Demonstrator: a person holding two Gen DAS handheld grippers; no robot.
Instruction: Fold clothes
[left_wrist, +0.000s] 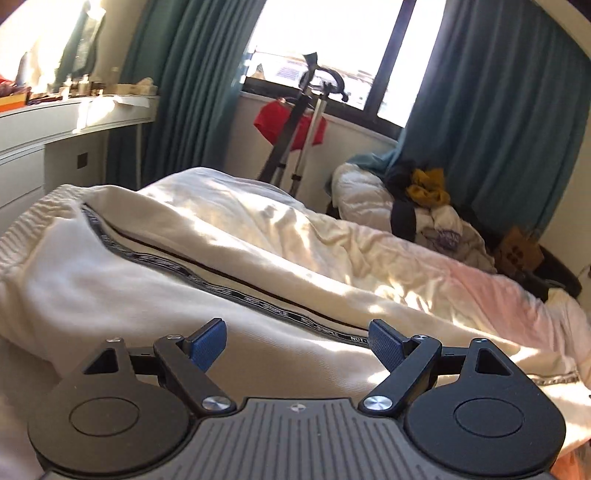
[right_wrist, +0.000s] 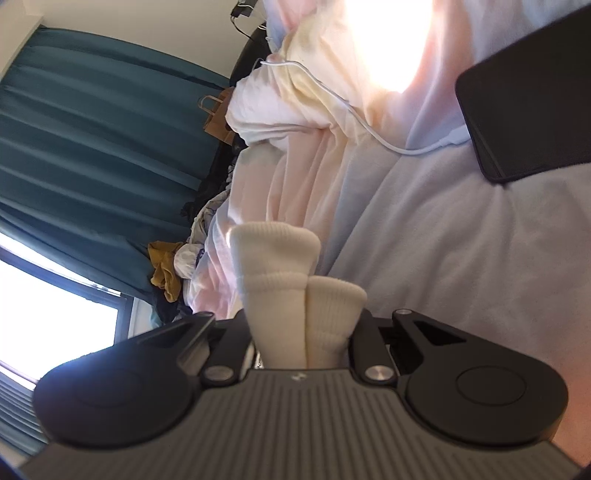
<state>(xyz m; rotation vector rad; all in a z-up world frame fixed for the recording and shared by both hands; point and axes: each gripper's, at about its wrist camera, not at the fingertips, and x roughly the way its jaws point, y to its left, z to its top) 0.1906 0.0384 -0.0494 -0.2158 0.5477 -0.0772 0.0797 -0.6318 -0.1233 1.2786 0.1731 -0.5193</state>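
Observation:
Cream trousers (left_wrist: 122, 280) with a black lettered side stripe (left_wrist: 236, 295) lie stretched across the bed, elastic waistband at the left. My left gripper (left_wrist: 297, 341) is open and empty, its blue pads (left_wrist: 208, 345) spread just above the trouser fabric. In the right wrist view my right gripper (right_wrist: 301, 325) is shut on the ribbed cream cuffs (right_wrist: 291, 288) of the trousers, bunched between its jaws and lifted over the bed.
A rumpled white duvet (left_wrist: 295, 236) covers the bed. A pile of clothes (left_wrist: 428, 206) sits at the far end. A black phone (right_wrist: 524, 122) and white cable (right_wrist: 354, 114) lie on the sheet. A white dresser (left_wrist: 44, 140) stands at the left, a stand with red cloth (left_wrist: 291, 125) by the window.

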